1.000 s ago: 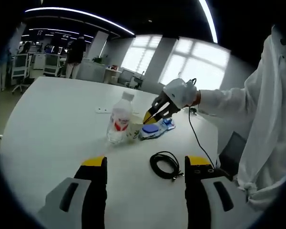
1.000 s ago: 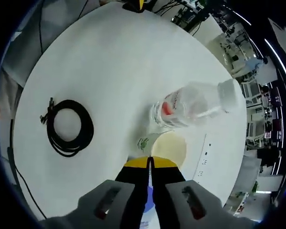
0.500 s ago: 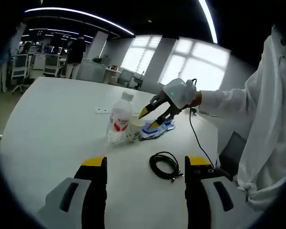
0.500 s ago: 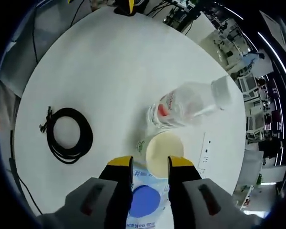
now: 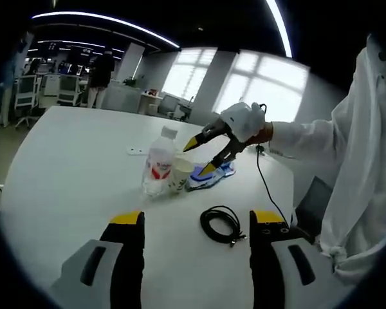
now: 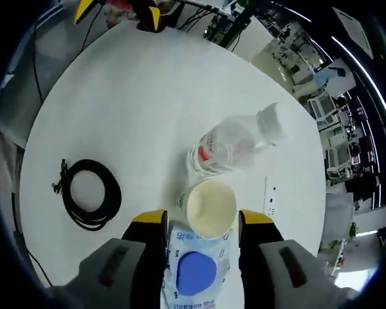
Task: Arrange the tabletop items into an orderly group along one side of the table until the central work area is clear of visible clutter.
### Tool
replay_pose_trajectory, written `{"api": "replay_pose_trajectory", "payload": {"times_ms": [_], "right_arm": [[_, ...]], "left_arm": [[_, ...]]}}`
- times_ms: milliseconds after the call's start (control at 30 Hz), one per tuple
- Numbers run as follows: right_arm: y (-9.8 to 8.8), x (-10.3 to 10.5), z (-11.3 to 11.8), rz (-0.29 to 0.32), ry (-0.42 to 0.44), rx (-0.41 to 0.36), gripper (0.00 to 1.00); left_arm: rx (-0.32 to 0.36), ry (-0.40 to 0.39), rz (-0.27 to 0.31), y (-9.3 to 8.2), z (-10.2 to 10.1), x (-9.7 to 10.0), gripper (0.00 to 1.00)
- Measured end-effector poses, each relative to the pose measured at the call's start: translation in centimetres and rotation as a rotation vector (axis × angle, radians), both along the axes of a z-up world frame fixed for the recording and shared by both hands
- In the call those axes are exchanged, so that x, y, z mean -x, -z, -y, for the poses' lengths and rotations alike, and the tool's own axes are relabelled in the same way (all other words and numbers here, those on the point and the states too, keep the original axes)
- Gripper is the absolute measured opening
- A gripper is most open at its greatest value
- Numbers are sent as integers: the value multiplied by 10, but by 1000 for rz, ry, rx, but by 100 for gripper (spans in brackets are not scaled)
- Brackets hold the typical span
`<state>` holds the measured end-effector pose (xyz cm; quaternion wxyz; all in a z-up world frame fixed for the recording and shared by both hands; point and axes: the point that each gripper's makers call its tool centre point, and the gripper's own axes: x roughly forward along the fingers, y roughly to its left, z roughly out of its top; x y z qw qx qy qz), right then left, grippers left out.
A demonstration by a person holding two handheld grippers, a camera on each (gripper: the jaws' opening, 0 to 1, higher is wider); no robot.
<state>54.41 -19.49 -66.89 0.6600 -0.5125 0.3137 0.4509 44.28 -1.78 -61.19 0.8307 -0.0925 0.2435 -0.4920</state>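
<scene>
Table (image 5: 71, 167): white, round, bearing every item.
Cup (image 6: 211, 207): paper, upright, the landmark; seen from above in the right gripper view, its mouth between the yellow jaw tips.
Bottle (image 6: 235, 138): clear, white cap, red label; stands touching the cup, on the cup's far side in the right gripper view.
Pack (image 6: 197, 271): white-blue wipes pack with a round blue lid, flat just beside the cup, between the right jaws.
Cable (image 6: 88, 194): black coil, apart from the cup, nearer the left gripper.
Power strip (image 6: 269, 199): white, flat, near the cup.
Right gripper (image 5: 203, 156): jaws spread wide, gripping nothing, hovering above cup and pack.
Left gripper (image 5: 196, 225): jaws spread, empty, well apart from the cup.
Hand (image 5: 244, 122): gloved, on the right gripper; white sleeve behind.
</scene>
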Motion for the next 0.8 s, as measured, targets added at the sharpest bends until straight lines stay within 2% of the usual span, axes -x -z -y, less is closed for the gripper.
{"api": "replay_pose_trajectory", "payload": {"times_ms": [600,800], "right_arm": [[-29,3,-1,43,65,-97,51],[-44,10,1,57,133,-168,53]], "left_arm": [[-5,25,24,-15,11,6,67],[-11,41,35,-21,17,9,67]]}}
